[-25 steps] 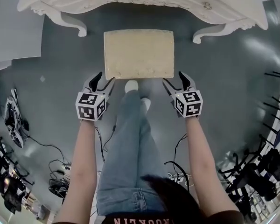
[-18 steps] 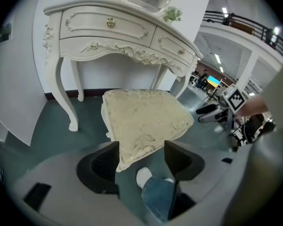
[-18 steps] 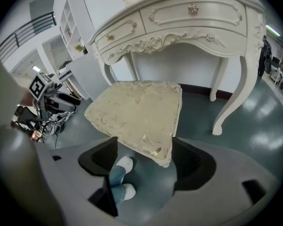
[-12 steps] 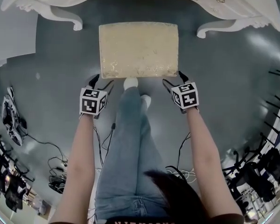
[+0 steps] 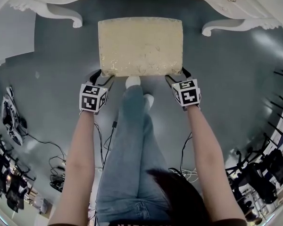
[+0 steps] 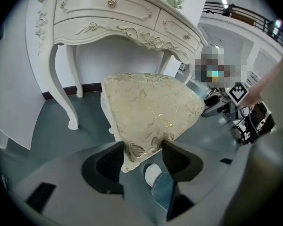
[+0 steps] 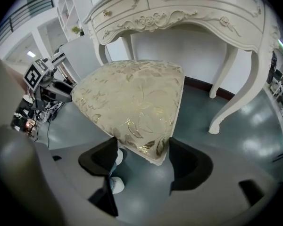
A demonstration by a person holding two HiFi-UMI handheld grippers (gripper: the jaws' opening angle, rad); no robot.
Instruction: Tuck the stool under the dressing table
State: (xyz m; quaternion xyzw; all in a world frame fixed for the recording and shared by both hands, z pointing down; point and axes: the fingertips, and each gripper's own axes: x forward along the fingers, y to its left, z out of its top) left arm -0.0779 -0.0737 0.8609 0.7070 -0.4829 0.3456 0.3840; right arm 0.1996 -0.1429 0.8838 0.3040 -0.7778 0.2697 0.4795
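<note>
The stool (image 5: 140, 46), with a cream and gold cushion, stands on the grey floor in front of the white dressing table (image 5: 47, 6), between its two front legs. My left gripper (image 5: 104, 75) is at the stool's near left corner. That corner (image 6: 140, 147) sits between its jaws, which have just been closing a little; I see no squeeze on the fabric. My right gripper (image 5: 177, 75) stands open around the near right corner (image 7: 153, 147). In both gripper views the cushion (image 6: 151, 107) (image 7: 132, 98) fills the middle, with the table's drawers (image 6: 108, 18) (image 7: 188, 8) above.
Curved table legs (image 5: 78, 21) (image 5: 211, 30) flank the stool. The person's white shoe (image 5: 132, 82) is just behind the stool's near edge. Cables (image 5: 61, 182) and gear (image 5: 12, 119) lie on the floor at left, black stands (image 5: 269, 168) at right.
Both grippers have sunk and come forward from just short of the stool to its near corners. The stool now looks larger and closer to the table's front.
</note>
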